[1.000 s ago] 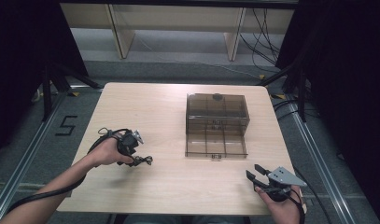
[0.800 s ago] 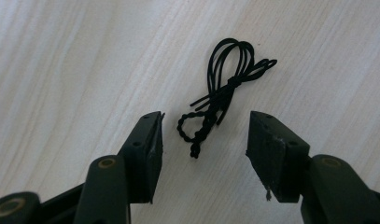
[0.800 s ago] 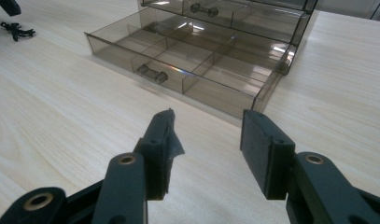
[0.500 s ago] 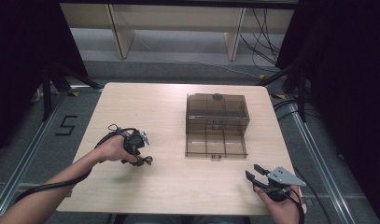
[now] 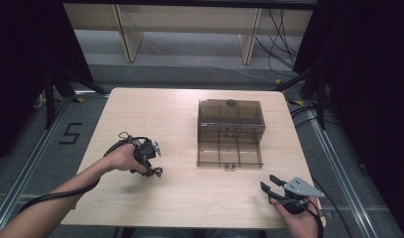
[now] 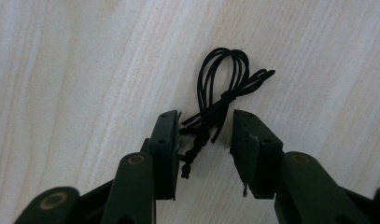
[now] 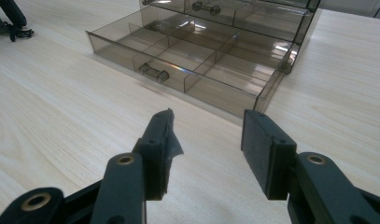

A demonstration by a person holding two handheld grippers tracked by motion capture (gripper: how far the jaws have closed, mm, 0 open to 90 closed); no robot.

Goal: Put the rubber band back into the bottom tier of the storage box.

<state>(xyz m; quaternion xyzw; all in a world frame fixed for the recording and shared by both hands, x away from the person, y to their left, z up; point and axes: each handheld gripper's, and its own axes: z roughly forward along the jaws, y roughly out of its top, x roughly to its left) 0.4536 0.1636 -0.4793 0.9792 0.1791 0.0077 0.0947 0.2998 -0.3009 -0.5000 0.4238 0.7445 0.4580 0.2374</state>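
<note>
Left gripper (image 6: 204,135), lower centre of its view: jaws half spread, just been closing around the black cord bundle (image 6: 222,95), not yet pinching. Right gripper (image 7: 206,140) spread, holding nothing.

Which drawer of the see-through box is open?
The bottom drawer of the box: it is pulled out toward the person, its empty compartments showing. The drawers above sit pushed in, flush with the front.

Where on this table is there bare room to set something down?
Free: the far left quarter of the table, and the near strip between the left gripper and right gripper. Crowded: the drawer box, its open drawer, and the black cord.
</note>
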